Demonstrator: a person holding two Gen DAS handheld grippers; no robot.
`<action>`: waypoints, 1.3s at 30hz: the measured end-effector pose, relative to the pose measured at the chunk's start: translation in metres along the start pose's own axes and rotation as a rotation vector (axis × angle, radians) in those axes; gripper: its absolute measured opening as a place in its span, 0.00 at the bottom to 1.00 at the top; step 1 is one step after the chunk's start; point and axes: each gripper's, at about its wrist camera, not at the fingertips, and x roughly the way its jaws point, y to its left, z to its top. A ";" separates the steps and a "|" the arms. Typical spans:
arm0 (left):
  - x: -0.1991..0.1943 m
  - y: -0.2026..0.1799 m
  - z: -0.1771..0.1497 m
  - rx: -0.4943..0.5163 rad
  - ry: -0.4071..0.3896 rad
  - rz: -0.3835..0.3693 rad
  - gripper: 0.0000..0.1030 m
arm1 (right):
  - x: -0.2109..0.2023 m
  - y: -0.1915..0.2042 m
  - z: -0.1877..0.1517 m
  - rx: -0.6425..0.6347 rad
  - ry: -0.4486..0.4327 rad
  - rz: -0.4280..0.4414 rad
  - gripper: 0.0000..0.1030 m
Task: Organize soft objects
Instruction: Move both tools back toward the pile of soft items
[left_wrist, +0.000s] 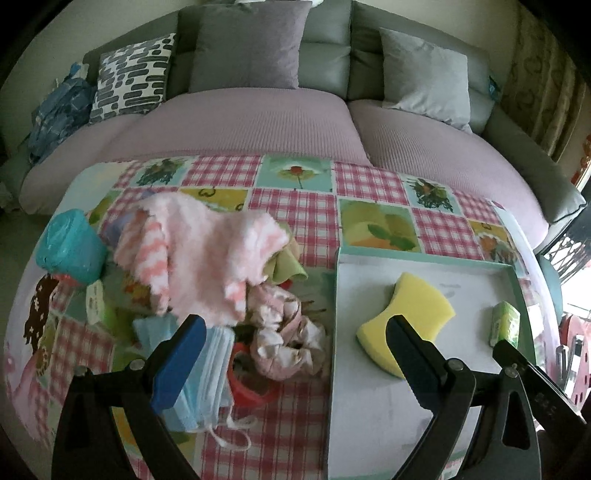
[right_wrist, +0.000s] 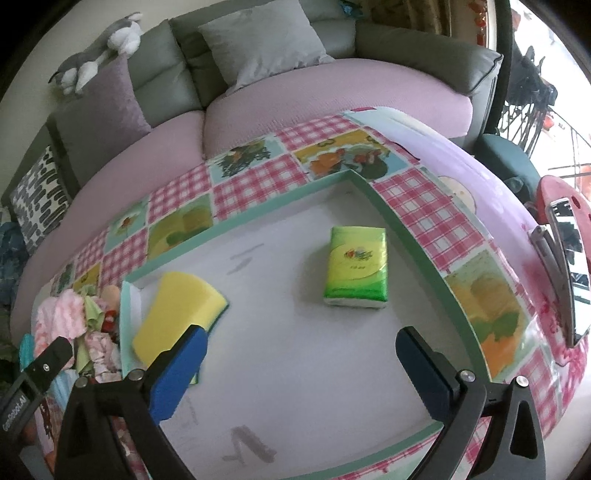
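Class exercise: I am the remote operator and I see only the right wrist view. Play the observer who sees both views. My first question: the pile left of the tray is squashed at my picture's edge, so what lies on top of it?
Observer: A fluffy pink striped cloth lies on top of the pile.
Operator: Is anything beneath the left gripper?
Observer: Yes, a stack of blue face masks lies under the left gripper, whose fingers stand apart around nothing.
Operator: What sits at the pile's far left?
Observer: A teal roll of plastic bags lies there on the tablecloth.
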 end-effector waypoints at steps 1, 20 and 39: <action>-0.002 0.002 -0.001 -0.001 -0.001 0.000 0.95 | -0.001 0.002 -0.001 -0.005 -0.003 0.001 1.00; -0.037 0.143 -0.009 -0.258 -0.032 0.092 0.95 | -0.021 0.109 -0.031 -0.228 -0.028 0.186 1.00; -0.017 0.216 -0.032 -0.382 0.072 0.113 0.95 | -0.007 0.215 -0.083 -0.413 0.075 0.310 1.00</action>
